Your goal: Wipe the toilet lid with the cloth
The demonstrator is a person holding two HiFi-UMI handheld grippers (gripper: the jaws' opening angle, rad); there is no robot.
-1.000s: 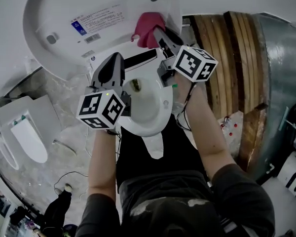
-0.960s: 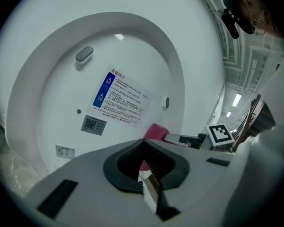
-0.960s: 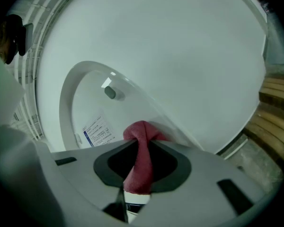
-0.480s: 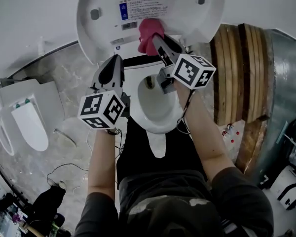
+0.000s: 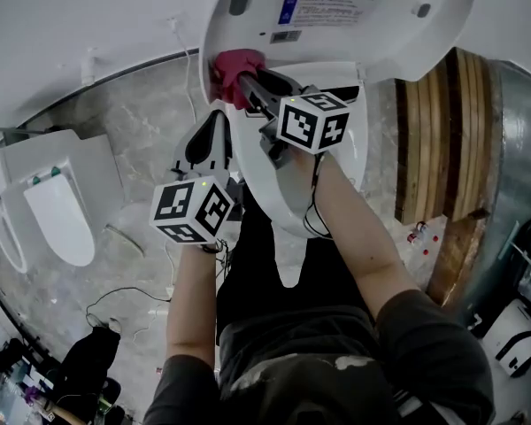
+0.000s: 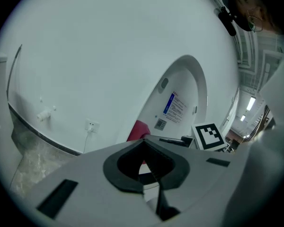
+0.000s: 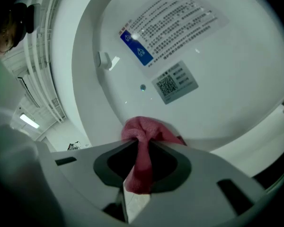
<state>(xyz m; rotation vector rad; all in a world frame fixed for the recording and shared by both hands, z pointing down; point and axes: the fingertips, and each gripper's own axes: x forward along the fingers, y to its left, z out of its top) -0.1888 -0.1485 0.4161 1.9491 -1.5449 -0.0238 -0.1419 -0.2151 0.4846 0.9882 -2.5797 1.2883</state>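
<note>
Cloth (image 7: 143,135), perhaps terry, against glossy oval lid (image 7: 227,65)

The raised toilet lid (image 5: 398,47) shows smooth, glossy white plastic, with a printed sticker (image 5: 323,7) flat on its underside. Against its left edge sits a pink cloth (image 5: 232,65) — soft, nubby terry, matt. The bowl rim (image 5: 257,184) looks glazed and shiny. The left gripper (image 5: 214,122) and right gripper (image 5: 246,81) are matt grey plastic. Around them are a polished grey marbled floor (image 5: 133,140), rough banded wooden planks (image 5: 429,131) and dull sheet metal (image 5: 513,149).
</note>
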